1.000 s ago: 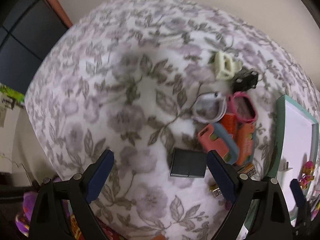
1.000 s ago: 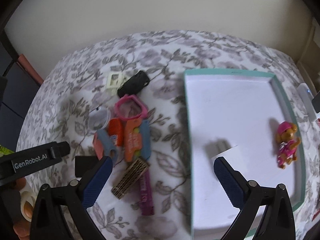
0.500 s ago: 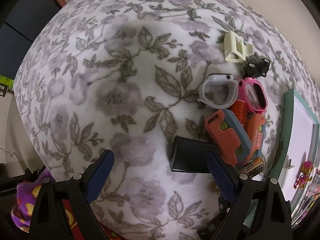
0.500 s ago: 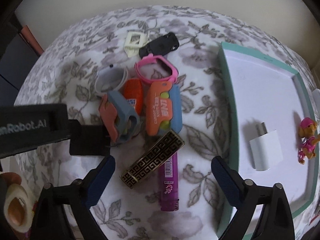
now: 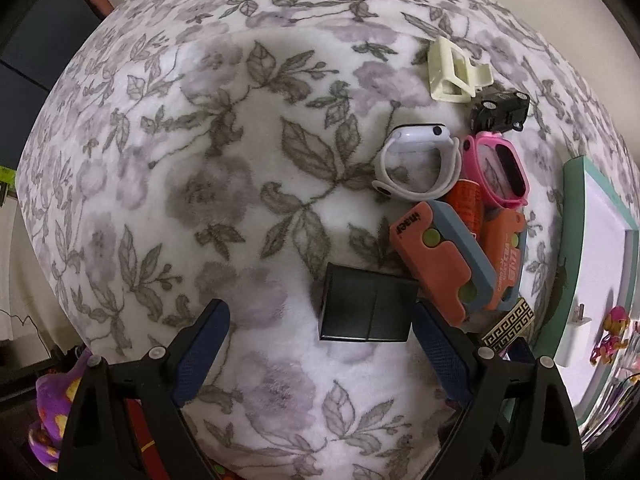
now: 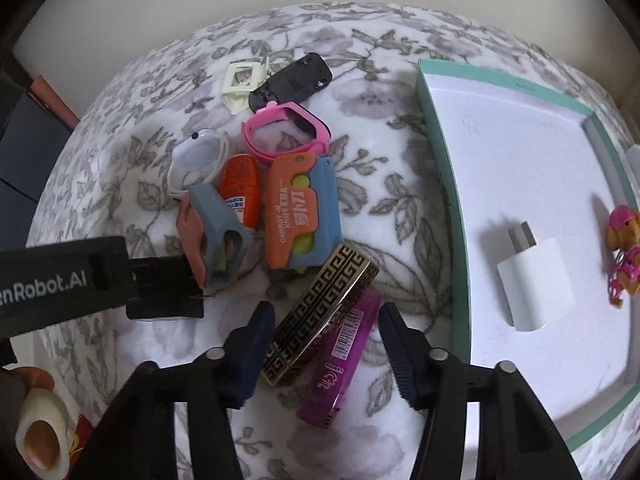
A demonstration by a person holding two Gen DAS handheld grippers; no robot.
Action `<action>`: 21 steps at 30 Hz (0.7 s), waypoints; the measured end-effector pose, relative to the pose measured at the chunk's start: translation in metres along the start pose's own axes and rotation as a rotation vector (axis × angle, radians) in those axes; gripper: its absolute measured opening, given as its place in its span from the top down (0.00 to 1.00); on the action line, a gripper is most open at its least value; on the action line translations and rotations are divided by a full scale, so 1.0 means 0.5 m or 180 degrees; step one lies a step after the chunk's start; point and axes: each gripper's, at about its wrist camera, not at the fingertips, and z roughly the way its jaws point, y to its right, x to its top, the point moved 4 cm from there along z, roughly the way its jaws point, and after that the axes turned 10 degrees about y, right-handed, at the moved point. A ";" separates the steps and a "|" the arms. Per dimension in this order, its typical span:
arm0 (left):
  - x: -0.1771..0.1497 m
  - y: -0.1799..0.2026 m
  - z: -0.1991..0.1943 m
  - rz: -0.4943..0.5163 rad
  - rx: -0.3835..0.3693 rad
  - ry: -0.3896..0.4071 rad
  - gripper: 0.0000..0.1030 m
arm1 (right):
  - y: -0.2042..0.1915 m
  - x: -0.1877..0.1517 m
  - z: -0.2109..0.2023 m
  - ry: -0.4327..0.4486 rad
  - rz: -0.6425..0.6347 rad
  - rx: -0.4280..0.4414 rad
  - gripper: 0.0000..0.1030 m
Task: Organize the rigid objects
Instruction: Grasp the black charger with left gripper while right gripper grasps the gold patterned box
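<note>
In the right wrist view a black bar with a gold key pattern lies across a purple packet on the flowered cloth. My right gripper hangs over both with its jaws closing around them; the pads are close to them but I see no firm press. In the left wrist view a flat black box lies between the fingers of my left gripper, nearer the right one. That gripper is open and pointing down.
Beyond the grippers lie orange-and-blue cases, a pink watch, a white watch, a cream clip and a black toy car. At right a teal-rimmed tray holds a white charger and a toy figure.
Both grippers have sunk toward the cloth. The right one swung left from over the tray to the patterned bar, and its jaws have narrowed. The left stays wide over the black box.
</note>
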 end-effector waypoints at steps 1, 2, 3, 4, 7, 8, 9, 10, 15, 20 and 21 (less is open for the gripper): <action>-0.001 0.005 0.002 0.0013 -0.0002 -0.0005 0.10 | 0.004 0.000 -0.001 -0.0003 0.0019 0.0009 0.48; -0.002 0.011 0.005 0.0026 -0.0008 -0.0011 0.10 | 0.008 0.000 -0.003 -0.0004 0.0026 0.0013 0.50; -0.002 0.016 0.007 0.0045 -0.0020 -0.0023 0.12 | 0.013 0.000 -0.003 -0.0006 0.0041 0.0018 0.52; -0.002 0.024 0.012 0.0067 -0.0027 -0.0033 0.13 | 0.016 0.000 -0.003 -0.0011 0.0050 0.0020 0.54; -0.007 0.045 0.021 0.0129 -0.0008 -0.0044 0.20 | 0.026 -0.002 -0.003 -0.0022 0.0066 0.0029 0.55; -0.007 0.052 0.024 0.0133 -0.0022 -0.0042 0.21 | 0.024 -0.003 -0.004 -0.0022 0.0070 0.0036 0.55; -0.008 0.059 0.026 0.0140 -0.0035 -0.0034 0.22 | 0.024 -0.003 -0.004 -0.0023 0.0070 0.0040 0.55; -0.008 0.064 0.030 0.0151 -0.0034 -0.0030 0.22 | 0.024 -0.004 -0.004 -0.0023 0.0068 0.0041 0.55; -0.005 0.091 0.043 0.0188 -0.0050 0.0013 0.22 | 0.024 -0.003 -0.004 -0.0024 0.0061 0.0045 0.55; -0.006 0.111 0.074 0.0252 -0.0025 -0.0057 0.23 | 0.024 -0.004 -0.006 -0.0023 0.0060 0.0049 0.55; -0.006 0.114 0.075 0.0240 -0.0034 -0.0057 0.24 | 0.024 -0.004 -0.006 -0.0021 0.0057 0.0048 0.55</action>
